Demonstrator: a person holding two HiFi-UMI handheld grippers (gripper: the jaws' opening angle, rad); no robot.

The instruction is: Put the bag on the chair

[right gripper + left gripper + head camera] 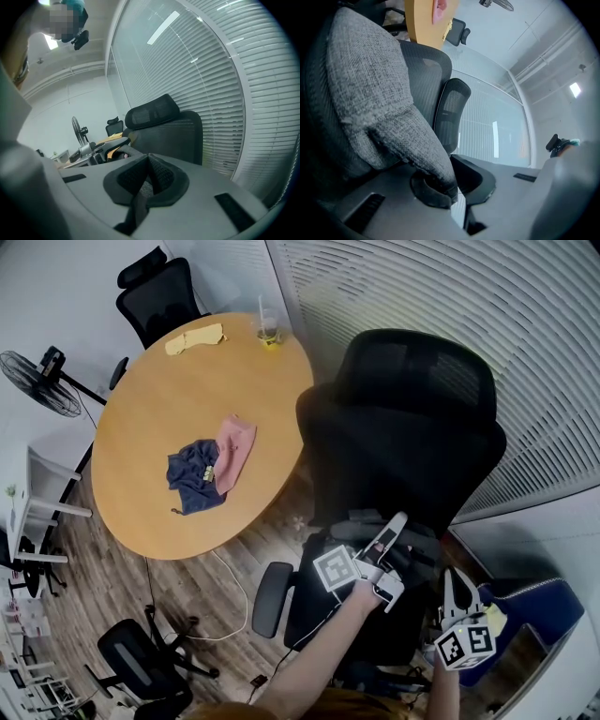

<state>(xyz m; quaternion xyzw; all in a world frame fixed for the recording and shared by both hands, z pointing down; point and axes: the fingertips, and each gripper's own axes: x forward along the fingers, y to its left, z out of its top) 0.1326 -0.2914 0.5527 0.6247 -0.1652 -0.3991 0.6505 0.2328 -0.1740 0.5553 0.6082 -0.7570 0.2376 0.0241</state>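
A grey woven bag (370,93) fills the left of the left gripper view, and my left gripper (452,197) is shut on a fold of it. In the head view the left gripper (394,523) reaches over the seat of the big black office chair (403,427), where a grey part of the bag (356,521) shows. My right gripper (455,579) is just to the right, by the seat's edge. In the right gripper view its jaws (147,180) are shut on a dark strap (137,208) that hangs down. The chair's back (164,126) stands beyond.
A round wooden table (159,427) lies left of the chair with blue (195,476), pink (234,451) and yellow (195,337) cloths and a cup (269,330). A fan (42,381), two other black chairs (159,296) (141,657) and a blue seat (536,601) stand around.
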